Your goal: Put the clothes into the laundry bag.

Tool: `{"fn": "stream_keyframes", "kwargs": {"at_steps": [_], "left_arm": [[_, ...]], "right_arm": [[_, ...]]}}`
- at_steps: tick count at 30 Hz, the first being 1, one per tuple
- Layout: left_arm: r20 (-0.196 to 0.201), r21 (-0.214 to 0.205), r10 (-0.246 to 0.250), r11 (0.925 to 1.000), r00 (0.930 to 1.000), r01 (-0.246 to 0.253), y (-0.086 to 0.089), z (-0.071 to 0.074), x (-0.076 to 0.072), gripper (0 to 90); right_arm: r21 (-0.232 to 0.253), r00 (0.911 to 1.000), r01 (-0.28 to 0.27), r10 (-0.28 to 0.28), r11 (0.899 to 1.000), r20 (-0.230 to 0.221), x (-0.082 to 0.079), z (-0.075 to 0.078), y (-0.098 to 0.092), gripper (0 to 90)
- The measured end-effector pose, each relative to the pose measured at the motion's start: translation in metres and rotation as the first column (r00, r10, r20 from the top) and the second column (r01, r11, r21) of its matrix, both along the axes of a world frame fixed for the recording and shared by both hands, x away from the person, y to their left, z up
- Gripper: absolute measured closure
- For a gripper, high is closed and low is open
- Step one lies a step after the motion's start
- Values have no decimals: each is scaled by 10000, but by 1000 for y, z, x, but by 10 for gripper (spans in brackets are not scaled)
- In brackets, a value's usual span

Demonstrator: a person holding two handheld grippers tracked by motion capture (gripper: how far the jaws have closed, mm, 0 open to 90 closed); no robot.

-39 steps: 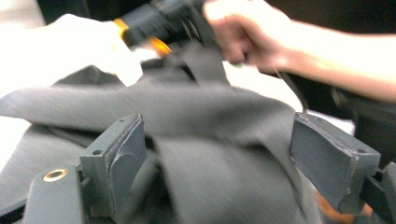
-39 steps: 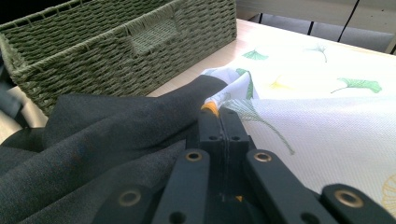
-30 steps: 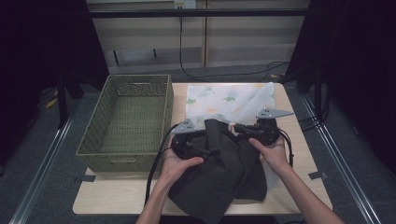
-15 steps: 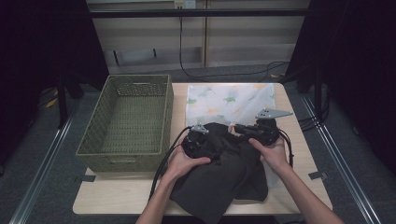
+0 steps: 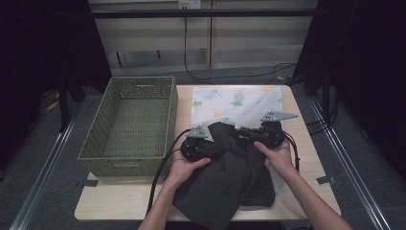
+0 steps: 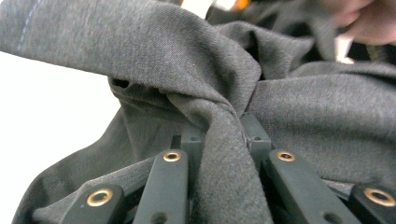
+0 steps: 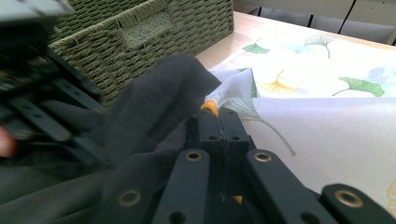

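A: Status on left hand-held gripper [image 6: 219,135]?
B: Clamped on a twisted fold of the dark cloth [image 5: 230,177]. Jaws just been closing, fabric bunched between the pads in the left gripper view. Seen from above at the cloth's upper left edge [image 5: 210,146], hand wrapped round the body.

A: Right hand-held gripper [image 7: 219,126]?
B: Jaws pressed together. Dark cloth lying against the left jaw and draped over it (whether any fabric is actually pinched between the pads: cannot tell). Orange bit visible just past the tips. From above, sitting at the cloth's upper right [image 5: 246,133], grey plate on top.

A: Cloth position?
B: On the bench [image 5: 119,201], front centre, crumpled heap, lower edge hanging over the near side. Upper part lifted and gathered between the two grippers. Overlapping the near edge of the leaf-print sheet [image 5: 239,100].

A: Sheet?
B: Flat on the bench behind the cloth, white with green and yellow leaves. Near corner turned up by the right jaws in the right gripper view [image 7: 327,130].

A: Basket [image 5: 129,124]?
B: Woven, green, left side of the bench, beside the sheet. Just left of the left gripper, cable trailing along its near right corner.
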State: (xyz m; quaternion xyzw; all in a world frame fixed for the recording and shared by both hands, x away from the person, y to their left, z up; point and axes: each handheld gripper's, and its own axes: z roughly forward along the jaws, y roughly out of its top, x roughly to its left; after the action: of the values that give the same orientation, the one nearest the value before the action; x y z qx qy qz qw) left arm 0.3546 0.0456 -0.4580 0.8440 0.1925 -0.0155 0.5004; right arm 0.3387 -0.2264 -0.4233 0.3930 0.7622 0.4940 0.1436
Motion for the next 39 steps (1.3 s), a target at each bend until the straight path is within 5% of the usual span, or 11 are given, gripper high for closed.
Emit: {"fn": "stream_keyframes", "kwargs": {"at_steps": [8,13,18,20,26,28,33,34,36,37,39], "left_arm": [[717,-547,-487,9971,9962,527,-9,27,-12,766],[1040,-246,-1162,9926,9878,1193,-28,27,-13,767],[958,724,-1797,9822,9790,1732,-53,5,-14,769],[1000,1644,-2179,9659,9708,1999,-68,-5,-16,771],[661,2217,-2359,9508,9695,2162,-77,-15,-10,777],[865,2414,-2377,9472,9675,2111,-79,-17,-9,778],[1033,2448,-1706,9592,9799,1412,-72,-19,-3,770],[958,2019,-1144,9750,9888,932,-66,-20,5,737],[834,1713,-929,9822,9922,775,-63,-20,9,697],[619,1487,-838,9861,9946,738,-59,-18,11,564],[267,881,-590,9945,9979,564,-50,-14,12,482]], "right_arm": [[-194,9997,-201,198,9996,-141,2,-5,10,900],[-201,9997,-206,203,9996,-150,3,-5,12,900],[177,9996,-284,285,9994,-76,1,2,10,900],[231,9990,-429,426,9988,112,-2,9,13,900],[1281,9948,-573,459,9901,904,-12,40,7,900],[1467,9928,-416,244,9883,1172,-17,51,2,900],[1411,9954,-226,91,9897,958,-19,50,-5,900],[1183,9966,-135,37,9929,821,-18,45,-7,900],[1114,9975,-114,35,9937,708,-17,42,-7,900],[958,9981,-105,46,9953,615,-15,37,-7,900],[974,9985,-126,73,9952,550,-14,34,-7,900]]}}
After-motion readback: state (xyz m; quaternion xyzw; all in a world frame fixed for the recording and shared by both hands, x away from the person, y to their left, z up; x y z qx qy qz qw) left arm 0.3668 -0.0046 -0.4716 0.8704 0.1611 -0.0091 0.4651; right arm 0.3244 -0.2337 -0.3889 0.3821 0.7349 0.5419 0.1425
